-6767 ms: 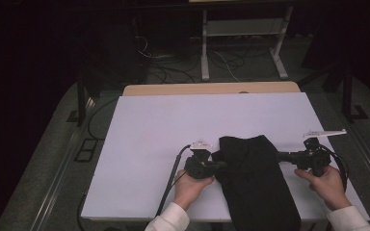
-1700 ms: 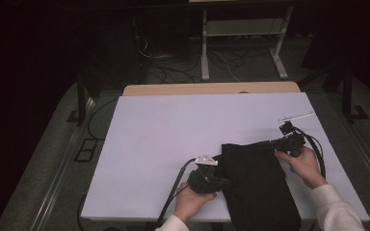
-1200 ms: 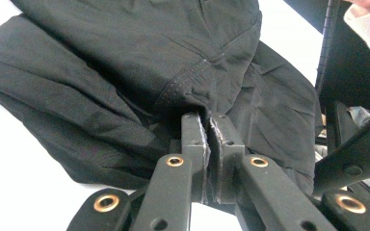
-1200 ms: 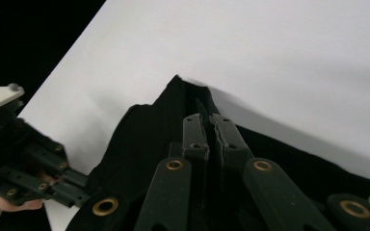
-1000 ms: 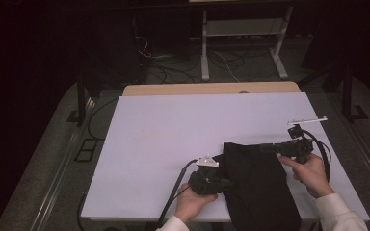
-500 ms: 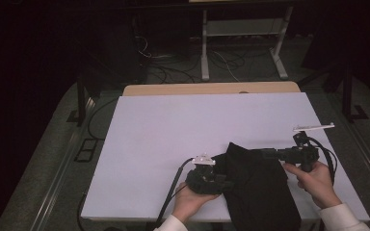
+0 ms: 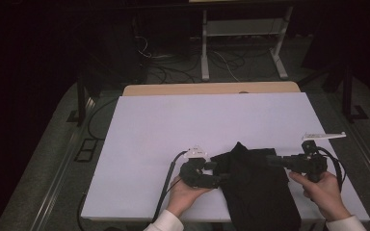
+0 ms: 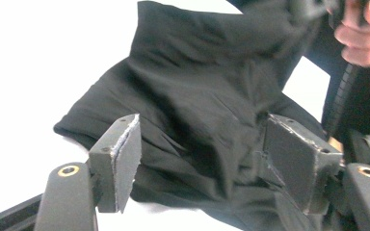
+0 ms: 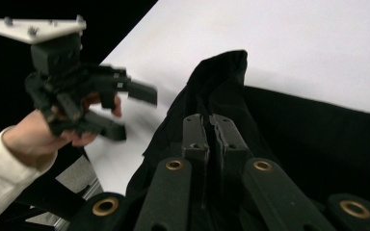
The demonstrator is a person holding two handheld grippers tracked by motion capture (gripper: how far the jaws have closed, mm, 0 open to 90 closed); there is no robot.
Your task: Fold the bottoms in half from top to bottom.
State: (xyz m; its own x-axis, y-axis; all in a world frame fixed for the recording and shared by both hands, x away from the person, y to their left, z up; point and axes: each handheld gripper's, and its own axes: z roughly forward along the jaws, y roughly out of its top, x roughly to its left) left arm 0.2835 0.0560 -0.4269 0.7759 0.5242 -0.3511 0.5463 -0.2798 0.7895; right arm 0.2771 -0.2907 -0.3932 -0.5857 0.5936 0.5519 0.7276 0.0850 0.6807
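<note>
A black cloth (image 7: 255, 192) lies crumpled at the front right of the white table (image 7: 197, 120), with a fold standing up at its far edge. My left gripper (image 7: 220, 173) is at the cloth's left edge. Its jaws have just been opening and stand apart (image 8: 200, 130), with cloth (image 8: 207, 72) beyond and between them but not pressed by the pads. My right gripper (image 7: 270, 159) points left at the cloth's far right corner. Its jaws are shut (image 9: 211, 120) on an edge of the cloth (image 9: 318, 130). The left gripper (image 9: 137, 113) also appears beyond it, open.
A strip of wooden tabletop (image 7: 212, 89) shows behind the white sheet. Dark floor with cables and a white stand (image 7: 241, 43) lies beyond. The cloth hangs over the table's front edge. The right hand (image 8: 361, 33) is close to the left gripper.
The left gripper's jaws have opened and let go of the cloth. The right gripper has shifted right and toward the front, and a fold of cloth has risen in the middle.
</note>
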